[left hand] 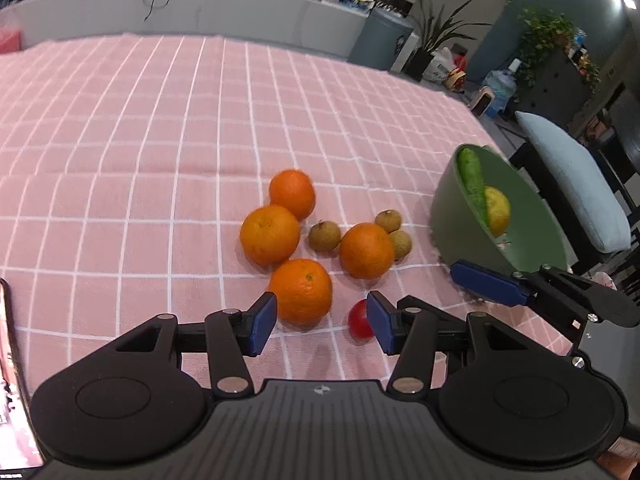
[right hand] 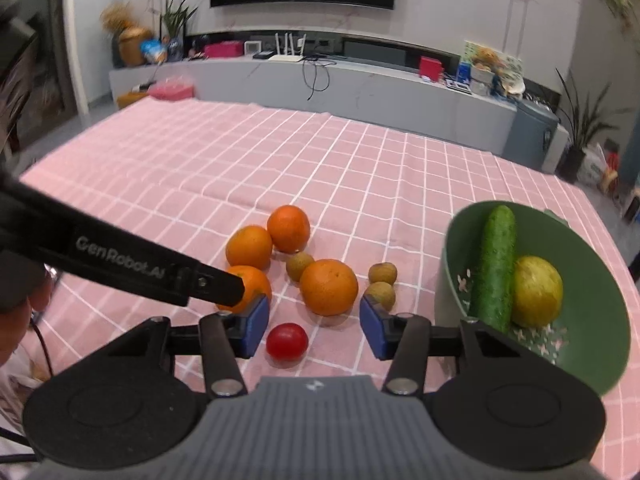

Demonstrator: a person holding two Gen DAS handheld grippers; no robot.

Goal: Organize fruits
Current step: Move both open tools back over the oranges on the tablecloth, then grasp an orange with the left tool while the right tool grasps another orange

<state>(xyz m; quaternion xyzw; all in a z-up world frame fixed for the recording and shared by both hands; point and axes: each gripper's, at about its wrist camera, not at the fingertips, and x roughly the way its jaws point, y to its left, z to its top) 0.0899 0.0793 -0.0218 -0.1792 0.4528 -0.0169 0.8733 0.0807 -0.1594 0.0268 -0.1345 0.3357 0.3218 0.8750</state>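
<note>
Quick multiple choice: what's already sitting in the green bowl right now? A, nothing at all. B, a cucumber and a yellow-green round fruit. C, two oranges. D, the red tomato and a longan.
B: the green bowl holds a cucumber leaning inside it beside a yellow-green round fruit, while the oranges, the small brown fruits and the red tomato lie on the pink tablecloth.
</note>
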